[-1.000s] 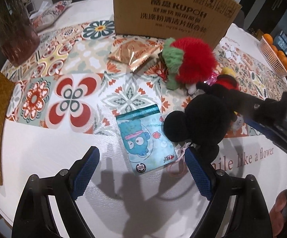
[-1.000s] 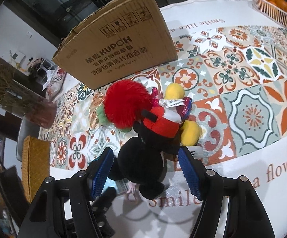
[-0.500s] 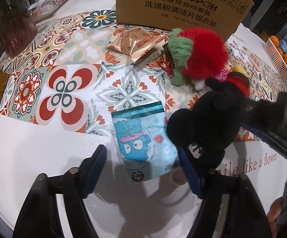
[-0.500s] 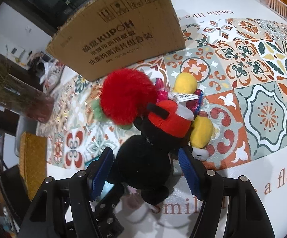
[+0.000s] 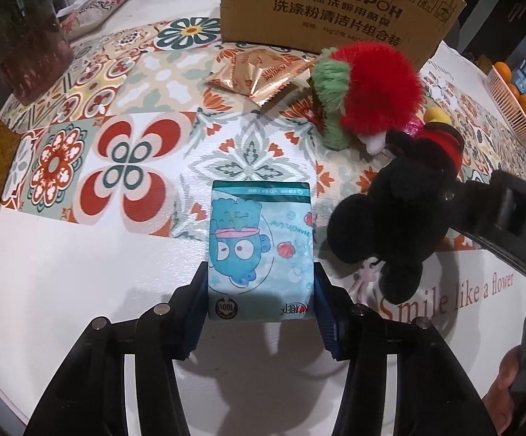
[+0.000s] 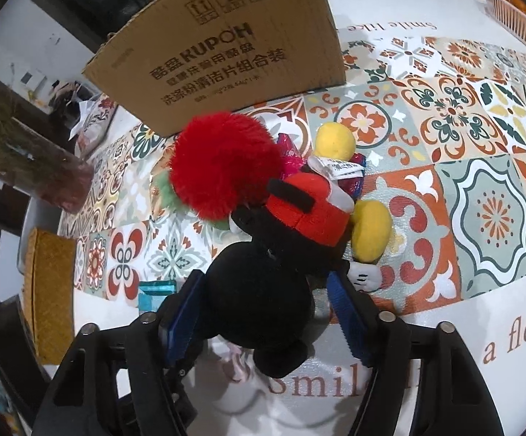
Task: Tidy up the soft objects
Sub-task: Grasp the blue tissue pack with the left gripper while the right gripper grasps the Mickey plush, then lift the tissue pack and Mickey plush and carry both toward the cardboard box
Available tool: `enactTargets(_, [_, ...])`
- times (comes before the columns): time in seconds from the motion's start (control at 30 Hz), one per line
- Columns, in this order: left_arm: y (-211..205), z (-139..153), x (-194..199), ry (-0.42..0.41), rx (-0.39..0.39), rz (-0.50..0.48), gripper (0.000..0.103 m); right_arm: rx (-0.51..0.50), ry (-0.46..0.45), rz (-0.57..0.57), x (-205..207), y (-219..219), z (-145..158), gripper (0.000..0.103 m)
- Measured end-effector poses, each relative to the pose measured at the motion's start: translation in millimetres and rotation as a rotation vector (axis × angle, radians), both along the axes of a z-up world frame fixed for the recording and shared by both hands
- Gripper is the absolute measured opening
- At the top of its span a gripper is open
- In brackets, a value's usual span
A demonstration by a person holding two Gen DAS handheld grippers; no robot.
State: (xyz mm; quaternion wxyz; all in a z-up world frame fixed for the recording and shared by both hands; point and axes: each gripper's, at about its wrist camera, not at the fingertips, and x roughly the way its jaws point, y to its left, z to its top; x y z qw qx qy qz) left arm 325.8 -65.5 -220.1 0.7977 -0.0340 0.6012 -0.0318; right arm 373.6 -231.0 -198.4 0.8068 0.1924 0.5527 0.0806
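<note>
A black mouse plush [image 6: 263, 283], in red shorts with yellow shoes, lies on the patterned tablecloth [image 6: 481, 196], its head clasped between the pads of the right gripper [image 6: 263, 312], whose jaws have just closed. Beside it, a blue cartoon packet [image 5: 259, 250] is pinched by the just-narrowed left gripper [image 5: 259, 309]. A red fluffy plush [image 5: 375, 87] is seen behind, before a cardboard box [image 5: 335, 3].

left tongs [image 5: 260, 303] closed in around blue packet [image 5: 260, 250], now gripping
</note>
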Motion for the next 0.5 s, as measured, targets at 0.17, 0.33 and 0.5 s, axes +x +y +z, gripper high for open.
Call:
enactTargets(0.17, [7.6, 7.5, -5.7, -0.034, 0.008, -0.005, 0.051, -0.027, -0.027, 0.017, -6.3, 5.0, 6.4, 0.056])
enactTargets(0.33, [16.9, 16.7, -9.6, -0.062, 0.008, -0.001, 0.051, -0.036, -0.032, 0.003, -12.7, 3.0, 8.6, 0.055])
enactTargets(0.5, [15.3, 26.3, -11.2, -0.099, 0.010, -0.021, 0.051, -0.055, -0.057, -0.004, -24.3, 0.5, 17.9, 0.054])
